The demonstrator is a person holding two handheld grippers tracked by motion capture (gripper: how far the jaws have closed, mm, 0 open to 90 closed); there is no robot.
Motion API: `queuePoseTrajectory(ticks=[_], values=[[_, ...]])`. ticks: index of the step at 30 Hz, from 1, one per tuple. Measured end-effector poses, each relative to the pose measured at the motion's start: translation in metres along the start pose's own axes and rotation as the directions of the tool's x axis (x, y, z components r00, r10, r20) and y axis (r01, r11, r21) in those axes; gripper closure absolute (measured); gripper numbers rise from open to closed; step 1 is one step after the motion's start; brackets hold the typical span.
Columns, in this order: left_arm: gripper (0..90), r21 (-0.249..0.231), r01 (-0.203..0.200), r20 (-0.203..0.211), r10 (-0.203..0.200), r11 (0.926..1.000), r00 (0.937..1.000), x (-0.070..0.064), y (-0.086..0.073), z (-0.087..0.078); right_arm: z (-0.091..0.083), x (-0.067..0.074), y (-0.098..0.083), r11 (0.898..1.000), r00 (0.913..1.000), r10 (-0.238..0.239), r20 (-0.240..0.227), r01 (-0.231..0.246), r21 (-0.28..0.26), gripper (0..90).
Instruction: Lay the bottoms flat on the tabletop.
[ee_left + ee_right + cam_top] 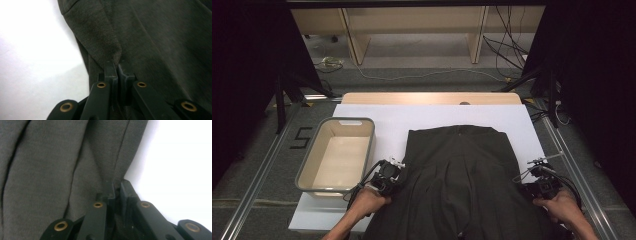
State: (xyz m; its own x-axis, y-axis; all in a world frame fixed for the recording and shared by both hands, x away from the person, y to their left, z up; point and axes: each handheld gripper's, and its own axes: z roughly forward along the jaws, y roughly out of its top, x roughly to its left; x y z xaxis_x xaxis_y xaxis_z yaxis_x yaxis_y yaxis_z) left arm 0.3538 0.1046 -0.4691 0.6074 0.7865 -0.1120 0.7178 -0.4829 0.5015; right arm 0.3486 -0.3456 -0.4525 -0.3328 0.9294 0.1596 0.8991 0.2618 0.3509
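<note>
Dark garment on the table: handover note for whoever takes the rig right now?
Left tool: shut on a pinch of the dark garment at its left edge.
Right tool: shut on the garment's right edge, beside the white table cover.
Things: the garment lies spread flat on the white cover, collar end away from the person; an open bin stands to its left with nothing visible inside.
Done: both side edges gripped.
Left: no fold made yet and nothing in the bin; probably lift or fold next, keeping both grips even.
</note>
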Motion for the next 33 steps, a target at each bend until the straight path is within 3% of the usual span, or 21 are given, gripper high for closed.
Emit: queuePoseTrajectory(ticks=[4,7,8,10,14,16,19,23,29,33], values=[[87.2,0.005,-0.030,0.028,0.029,0.9995,0.9992,-0.006,-0.005,-0.008,-0.007,0.006,-0.013,1.000,0.9996,-0.022,-0.020,0.022,0.008,84.7],[85.8,-0.010,-0.002,0.019,0.002,0.9999,0.9998,-0.005,-0.003,-0.010,-0.009,0.007,-0.016,1.000,0.9998,-0.021,-0.006,0.021,0.003,82.9],[82.9,-0.018,0.001,0.017,-0.001,0.9998,0.9999,-0.003,-0.002,-0.011,-0.009,0.006,-0.015,1.000,0.9996,-0.027,-0.001,0.027,-0.002,79.2],[73.5,-0.038,0.023,0.010,-0.022,0.9990,0.9997,0.001,0.002,-0.013,-0.010,0.005,-0.012,1.000,0.9999,-0.014,0.008,0.014,-0.014,62.5],[60.3,-0.083,0.059,-0.016,-0.060,0.9948,0.9981,0.009,0.014,-0.017,-0.017,-0.003,0.002,0.993,0.9989,0.011,0.044,-0.006,-0.120,49.3],[55.5,-0.107,0.079,-0.024,-0.082,0.9911,0.9963,0.012,0.021,-0.018,-0.020,-0.007,0.014,0.985,0.9983,0.021,0.054,-0.012,-0.172,49.8],[49.1,-0.138,0.095,-0.049,-0.103,0.9859,0.9935,0.015,0.032,-0.016,-0.019,-0.012,0.031,0.979,0.9982,0.024,0.055,-0.013,-0.202,52.9],[48.1,-0.169,0.115,-0.069,-0.128,0.9788,0.9894,0.023,0.051,-0.010,-0.013,-0.020,0.058,0.973,0.9983,0.030,0.051,-0.018,-0.230,57.9],[51.9,-0.208,0.159,-0.082,-0.179,0.9651,0.9804,0.038,0.077,0.005,0.001,-0.029,0.091,0.972,0.9974,0.038,0.061,-0.023,-0.234,61.3],[53.6,-0.208,0.159,-0.091,-0.181,0.9649,0.9792,0.044,0.088,0.015,0.014,-0.035,0.108,0.974,0.9974,0.054,0.048,-0.042,-0.222,61.8]])
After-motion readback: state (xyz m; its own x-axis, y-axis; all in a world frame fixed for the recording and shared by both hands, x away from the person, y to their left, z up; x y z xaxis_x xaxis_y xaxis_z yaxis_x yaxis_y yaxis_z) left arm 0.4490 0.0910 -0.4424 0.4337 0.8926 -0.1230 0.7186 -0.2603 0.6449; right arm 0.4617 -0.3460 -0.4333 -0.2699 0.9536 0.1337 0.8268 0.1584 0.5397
